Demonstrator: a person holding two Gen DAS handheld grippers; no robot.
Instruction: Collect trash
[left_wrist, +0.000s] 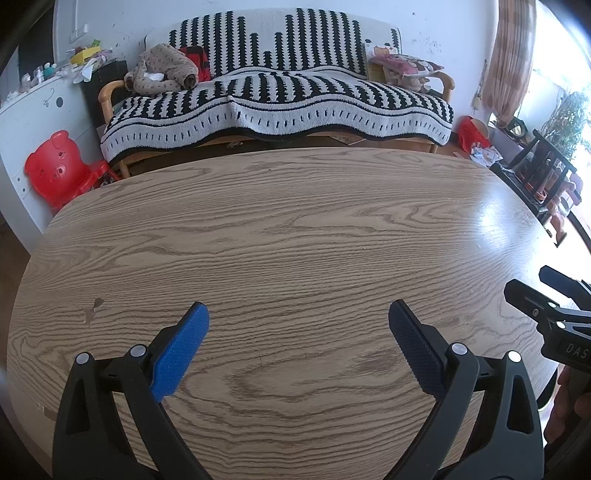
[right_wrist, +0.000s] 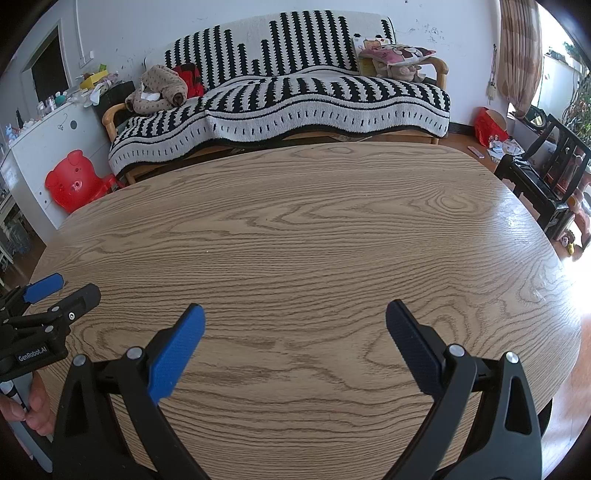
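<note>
No trash shows on the wooden table in either view. My left gripper hovers over the near part of the table, open, with nothing between its blue pads. My right gripper is likewise open and holds nothing above the table. In the left wrist view the right gripper enters at the right edge. In the right wrist view the left gripper enters at the left edge, with a hand under it. A small chip marks the tabletop at the left.
Beyond the table's far edge stands a sofa under a black-and-white blanket, with clothes and a pillow on it. A red bear-shaped child's chair is on the floor at the left. A dark wooden chair and a red bag are at the right.
</note>
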